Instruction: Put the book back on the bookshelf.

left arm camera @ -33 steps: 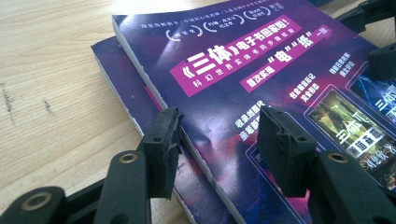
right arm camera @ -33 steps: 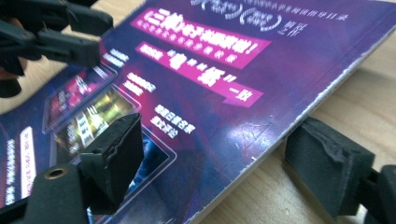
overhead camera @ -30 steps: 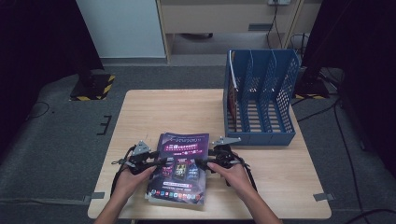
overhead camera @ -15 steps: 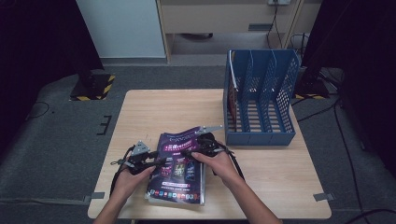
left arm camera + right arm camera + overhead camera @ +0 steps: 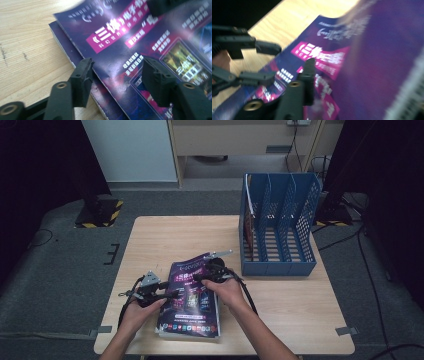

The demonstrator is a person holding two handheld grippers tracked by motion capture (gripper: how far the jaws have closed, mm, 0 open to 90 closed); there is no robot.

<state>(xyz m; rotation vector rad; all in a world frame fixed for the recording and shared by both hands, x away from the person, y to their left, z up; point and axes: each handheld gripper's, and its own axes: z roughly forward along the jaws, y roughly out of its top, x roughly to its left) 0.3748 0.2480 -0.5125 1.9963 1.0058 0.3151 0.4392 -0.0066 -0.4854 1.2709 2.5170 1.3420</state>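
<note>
My left gripper (image 5: 167, 292) rests at the left edge of the stack of purple magazines (image 5: 190, 302), its two black jaws standing apart over the top cover. In the left gripper view the pads (image 5: 83, 77) hover either side of a patch of printed cover (image 5: 120, 57) without pressing on it; these jaws have just been opening, and nothing is clamped between them. Beneath and to the left of the jaws I see the spine of the lower copy jutting out over the wooden table (image 5: 27, 45).

My right gripper (image 5: 202, 276) sits at the far right corner of the same stack, just across from the left one. Its jaws have just been closing, with the lifted top cover (image 5: 372, 62) between them. The cover curls up from the stack, blurred; whether the pads press on it I cannot tell. Beyond its near jaw the left gripper (image 5: 249, 60) appears.

Well to the right of the right gripper stands a blue file rack (image 5: 280, 225).
</note>
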